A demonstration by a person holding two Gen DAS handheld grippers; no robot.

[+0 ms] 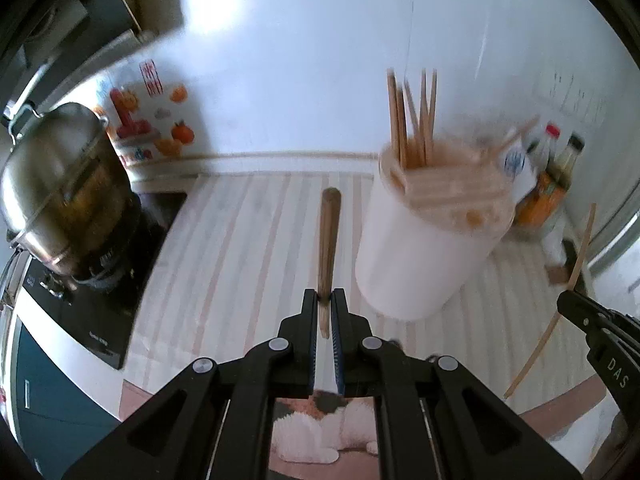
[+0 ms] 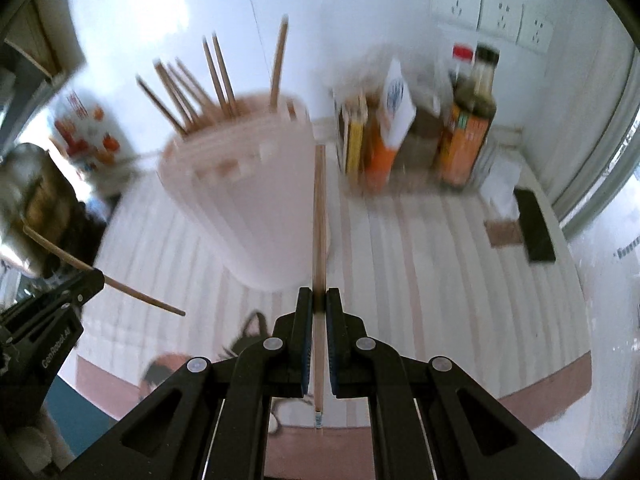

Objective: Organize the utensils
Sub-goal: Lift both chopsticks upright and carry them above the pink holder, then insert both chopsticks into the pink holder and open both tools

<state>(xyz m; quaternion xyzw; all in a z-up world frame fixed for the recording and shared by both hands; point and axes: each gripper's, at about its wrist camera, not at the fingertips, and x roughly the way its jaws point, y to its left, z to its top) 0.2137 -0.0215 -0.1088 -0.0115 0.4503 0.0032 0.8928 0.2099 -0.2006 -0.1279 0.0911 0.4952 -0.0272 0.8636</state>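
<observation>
My left gripper (image 1: pixel 325 297) is shut on a wooden chopstick (image 1: pixel 329 236) that points forward over the striped mat, left of the white utensil holder (image 1: pixel 424 256). The holder has several chopsticks (image 1: pixel 412 120) standing in it. My right gripper (image 2: pixel 319 299) is shut on another wooden chopstick (image 2: pixel 319 220), held just right of the holder (image 2: pixel 256 208). The right gripper with its chopstick (image 1: pixel 576 256) shows at the right edge of the left wrist view. The left gripper's chopstick (image 2: pixel 120 286) shows at the left of the right wrist view.
A steel pot (image 1: pixel 60 188) sits on a black stove (image 1: pixel 92 320) at the left. Sauce bottles (image 2: pixel 468 120) and boxes stand against the wall at the right. A dark block (image 2: pixel 536 228) lies by the right edge. Wall sockets (image 2: pixel 492 12) are above.
</observation>
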